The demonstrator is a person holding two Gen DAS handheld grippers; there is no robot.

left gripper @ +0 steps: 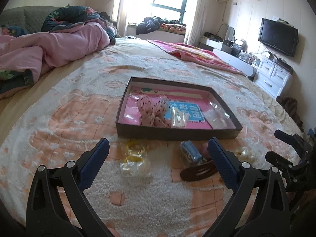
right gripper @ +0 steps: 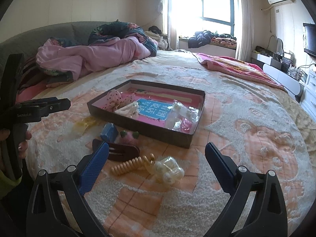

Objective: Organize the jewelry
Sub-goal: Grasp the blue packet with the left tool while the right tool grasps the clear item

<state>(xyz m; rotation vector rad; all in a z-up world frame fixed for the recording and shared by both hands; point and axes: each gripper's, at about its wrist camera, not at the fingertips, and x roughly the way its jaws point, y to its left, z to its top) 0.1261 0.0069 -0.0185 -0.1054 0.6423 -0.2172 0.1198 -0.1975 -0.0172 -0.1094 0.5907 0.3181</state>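
Observation:
A shallow dark box [left gripper: 173, 133] [right gripper: 142, 127] lies on the bed with a pink dotted scrunchie [left gripper: 152, 109] [right gripper: 112, 98] and clear bags in it. In front of it lie a clear bag with a yellow piece [left gripper: 135, 163] [right gripper: 85, 125], a blue item [left gripper: 190, 153] [right gripper: 109, 132], a brown hair clip [left gripper: 198, 170] [right gripper: 123, 151], a gold spiral tie [right gripper: 130, 165], a pearly clip [right gripper: 168, 170] [left gripper: 244, 153] and a pink fuzzy piece [right gripper: 129, 137]. My left gripper [left gripper: 158, 152] is open above the clear bag. My right gripper [right gripper: 157, 156] is open above the spiral tie and pearly clip.
The bed has a peach and white fuzzy blanket [left gripper: 98, 118]. A pink quilt [left gripper: 59, 47] is heaped at the back left, a red blanket [left gripper: 197, 54] at the back right. White drawers [left gripper: 274, 77] and a TV [left gripper: 278, 36] stand right of the bed.

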